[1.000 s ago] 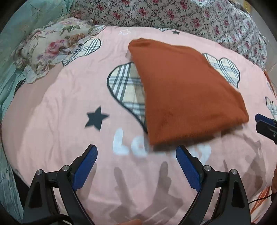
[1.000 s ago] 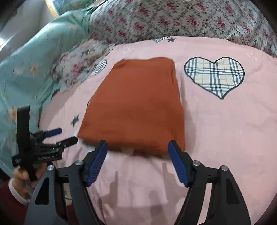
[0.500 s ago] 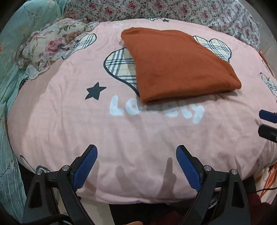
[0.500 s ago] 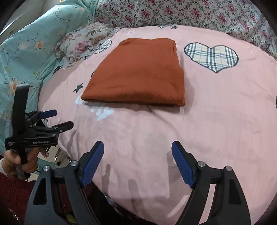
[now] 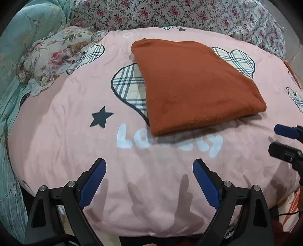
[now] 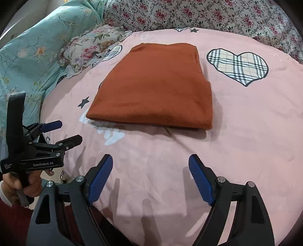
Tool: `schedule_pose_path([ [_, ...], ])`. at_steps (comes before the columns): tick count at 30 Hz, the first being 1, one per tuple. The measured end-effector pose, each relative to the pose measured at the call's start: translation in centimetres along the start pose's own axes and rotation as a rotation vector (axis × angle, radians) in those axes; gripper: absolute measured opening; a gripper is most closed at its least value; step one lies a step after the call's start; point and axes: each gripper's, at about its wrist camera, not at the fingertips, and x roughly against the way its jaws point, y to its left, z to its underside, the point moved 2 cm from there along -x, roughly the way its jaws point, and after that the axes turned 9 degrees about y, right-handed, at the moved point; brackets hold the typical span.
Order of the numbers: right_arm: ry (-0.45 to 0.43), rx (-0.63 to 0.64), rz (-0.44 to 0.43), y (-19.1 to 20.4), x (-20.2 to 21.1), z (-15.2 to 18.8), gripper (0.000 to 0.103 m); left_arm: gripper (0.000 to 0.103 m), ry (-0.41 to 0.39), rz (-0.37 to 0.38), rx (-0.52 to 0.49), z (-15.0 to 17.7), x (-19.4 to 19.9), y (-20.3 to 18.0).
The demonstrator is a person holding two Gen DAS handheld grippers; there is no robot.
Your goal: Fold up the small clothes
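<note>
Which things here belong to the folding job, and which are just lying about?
Job:
- folded orange garment
- left gripper, open
- right gripper, open
- pink bedspread as work surface

Lying about:
- rose-print pillow
- teal floral quilt
- floral sheet

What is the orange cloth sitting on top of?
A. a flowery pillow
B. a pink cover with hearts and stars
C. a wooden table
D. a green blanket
B: the folded orange cloth lies flat on the pink cover, partly hiding a checked heart.
</note>
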Motion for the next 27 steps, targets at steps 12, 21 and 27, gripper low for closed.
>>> schedule_pose_path([
  [12,0.006,-0.026,-0.001,-0.8,-0.6,-1.0,0.083,0.094,0.0,-0.016,0.002,-1.3,-0.1,-0.4],
  [21,-0.001,-0.004,-0.003,-0.3,-0.2,-1.9,0.084,0.095,-0.004,-0.029,-0.029,-2.0,0.6,-1.2],
  [27,-0.023,0.029,0.008,0.0,0.5,-3.3,0.085,0.096,-0.041,-0.022,-0.025,-3.4,1.5,-1.2],
])
